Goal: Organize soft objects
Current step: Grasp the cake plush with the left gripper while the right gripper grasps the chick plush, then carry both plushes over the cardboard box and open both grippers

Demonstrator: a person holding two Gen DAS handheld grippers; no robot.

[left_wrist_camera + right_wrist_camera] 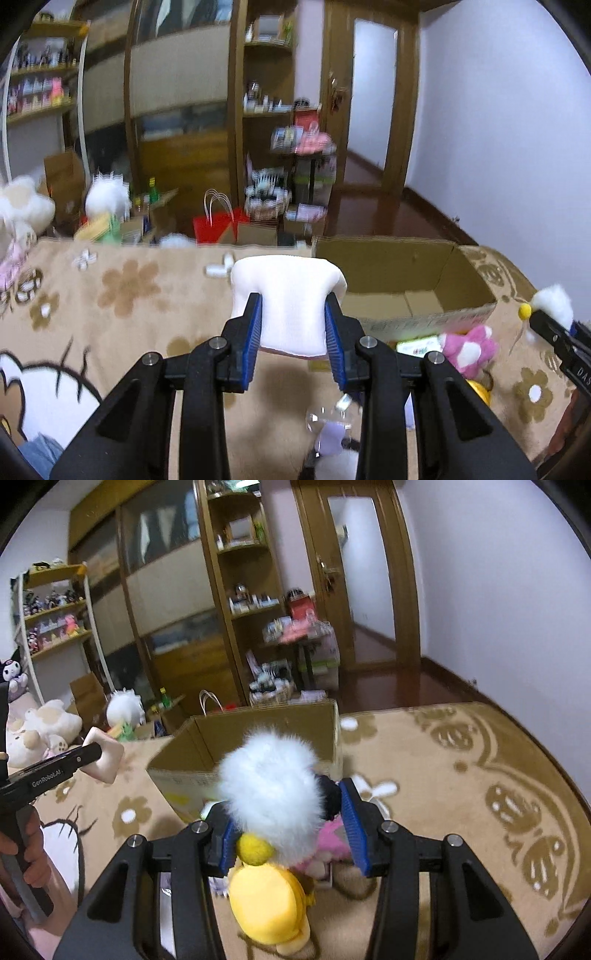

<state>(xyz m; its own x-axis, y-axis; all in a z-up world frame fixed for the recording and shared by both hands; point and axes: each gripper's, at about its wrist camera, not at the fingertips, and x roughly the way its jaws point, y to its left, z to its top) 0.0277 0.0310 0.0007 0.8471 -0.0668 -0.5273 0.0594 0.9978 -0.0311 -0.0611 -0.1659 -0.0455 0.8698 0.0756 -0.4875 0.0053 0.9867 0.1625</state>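
Observation:
My left gripper (293,332) is shut on a white foam block (288,295) and holds it above the beige flowered blanket (110,314), just left of an open cardboard box (406,280). The same block and gripper show at the left of the right wrist view (105,755). My right gripper (288,830) is shut on a fluffy white plush toy (269,790) with a yellow ball and a yellow body hanging below (267,904). It hangs in front of the box (184,775). In the left wrist view the right gripper with the white plush (554,301) is at the right edge.
A pink plush flower (469,345), a green packet (419,345) and small toys lie near the box. Plush toys (40,727) sit at the left. Beyond the bed edge stand shelves, a red paper bag (218,225) and a wooden door (369,92).

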